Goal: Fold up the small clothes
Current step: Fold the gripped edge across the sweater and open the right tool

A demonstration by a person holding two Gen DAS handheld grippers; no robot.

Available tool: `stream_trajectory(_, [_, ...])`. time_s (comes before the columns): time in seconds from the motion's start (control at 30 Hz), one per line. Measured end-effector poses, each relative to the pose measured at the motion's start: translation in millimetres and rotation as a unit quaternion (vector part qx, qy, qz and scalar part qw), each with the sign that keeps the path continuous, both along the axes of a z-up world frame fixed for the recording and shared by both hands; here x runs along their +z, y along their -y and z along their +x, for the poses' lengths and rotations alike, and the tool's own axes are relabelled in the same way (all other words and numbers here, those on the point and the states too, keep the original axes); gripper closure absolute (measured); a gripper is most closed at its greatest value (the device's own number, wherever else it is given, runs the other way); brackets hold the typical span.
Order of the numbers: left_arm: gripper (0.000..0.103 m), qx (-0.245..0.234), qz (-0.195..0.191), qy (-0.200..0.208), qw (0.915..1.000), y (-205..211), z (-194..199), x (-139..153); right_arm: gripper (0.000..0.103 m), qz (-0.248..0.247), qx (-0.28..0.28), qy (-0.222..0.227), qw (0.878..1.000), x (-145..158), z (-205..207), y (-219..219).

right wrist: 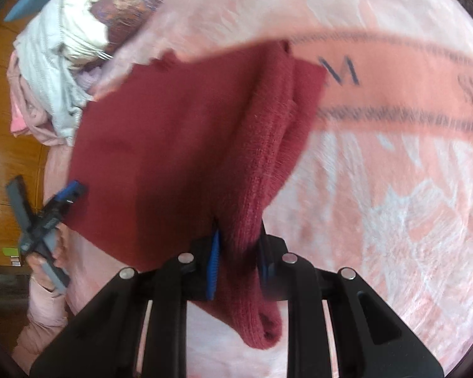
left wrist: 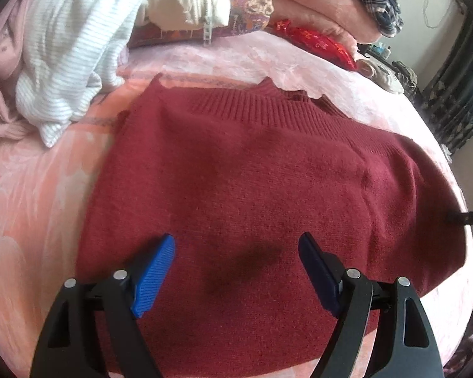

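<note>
Dark red knit, a small sweater, lies spread on the pink blanket of the bed, its ribbed neck toward the far side near a heap of white and pale clothes; the right gripper is clamped on a bunched sleeve at the sweater's right edge, the cloth pinched between the blue pads and hanging in a thick fold below them, while the rest of the body lies flat; the left gripper hovers over the lower middle of the sweater with its jaws wide apart and nothing between them, and whether its tips touch the knit I cannot tell; the step in hand looks like folding the sleeve inward across the body; to do it well, I would carry the sleeve high enough that it clears the knit underneath and does not drag it into wrinkles, then lay it straight across so the fold line runs parallel to the side seam; the free gripper would serve best pressing the body down near that fold line, since soft wool slides easily on a plush blanket; let go only once the sleeve lies flat.
</note>
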State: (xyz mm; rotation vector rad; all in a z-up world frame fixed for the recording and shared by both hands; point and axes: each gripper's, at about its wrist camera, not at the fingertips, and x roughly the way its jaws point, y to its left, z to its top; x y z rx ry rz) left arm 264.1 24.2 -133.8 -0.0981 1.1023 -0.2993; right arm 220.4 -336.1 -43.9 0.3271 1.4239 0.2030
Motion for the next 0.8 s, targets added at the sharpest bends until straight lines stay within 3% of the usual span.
stream_trajectory(0.17, [0.022,0.003,-0.019,-0.001,0.9998,-11,0,4,0.084,-0.002,0.047,0.021,0.999,33,22,-62])
stream_trajectory(0.43, [0.022,0.015,-0.044,0.000,0.9989,-34,0,6,0.085,0.004,0.124,0.033,0.992,48,51,-163])
stream_trajectory(0.67, [0.022,0.024,-0.054,0.002,0.9982,-49,0,7,0.085,0.011,0.163,0.011,0.987,19,58,-219])
stream_trajectory(0.8, [0.022,0.028,-0.056,0.001,0.9981,-54,-1,5,0.085,0.009,0.159,-0.019,0.987,-17,59,-232])
